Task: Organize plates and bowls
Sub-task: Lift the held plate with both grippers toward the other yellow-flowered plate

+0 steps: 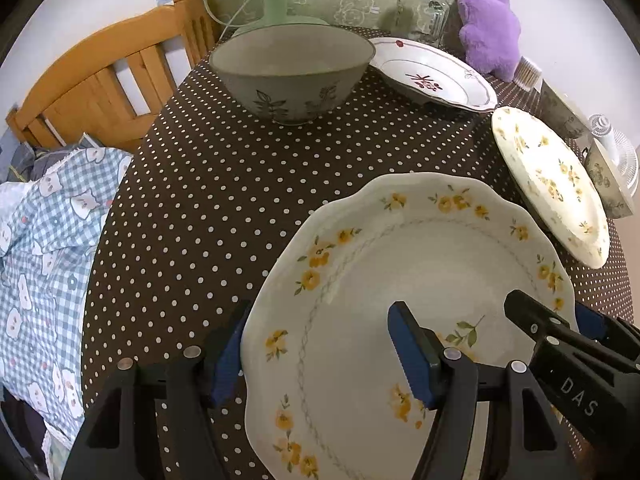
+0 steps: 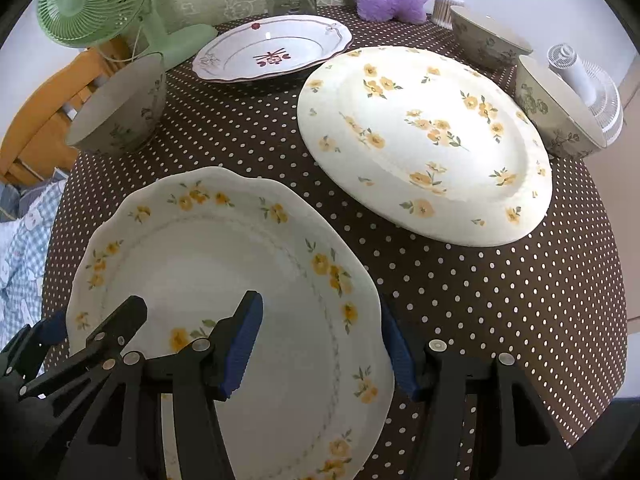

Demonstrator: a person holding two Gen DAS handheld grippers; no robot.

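Note:
A scalloped plate with yellow flowers [image 1: 400, 280] [image 2: 224, 248] lies near the table's front edge. My left gripper [image 1: 320, 356] straddles its left rim, one finger outside and one over the plate, jaws apart. My right gripper [image 2: 320, 348] straddles its right rim the same way, jaws apart. A round yellow-flower plate [image 2: 424, 140] [image 1: 552, 184] lies to the right. A red-pattern deep plate [image 2: 272, 48] [image 1: 432, 72] lies at the back. A grey leaf-pattern bowl [image 1: 292, 68] [image 2: 120, 108] stands at the back left. Two more grey bowls [image 2: 488, 36] [image 2: 556, 112] stand at the far right.
The table has a brown polka-dot cloth [image 1: 192, 200]. A green fan [image 2: 100, 4], a glass jar [image 1: 428, 8], a purple plush toy [image 1: 488, 28] and a small white fan [image 2: 588, 92] line the back and right. A wooden chair [image 1: 100, 80] and checked fabric [image 1: 44, 260] lie left.

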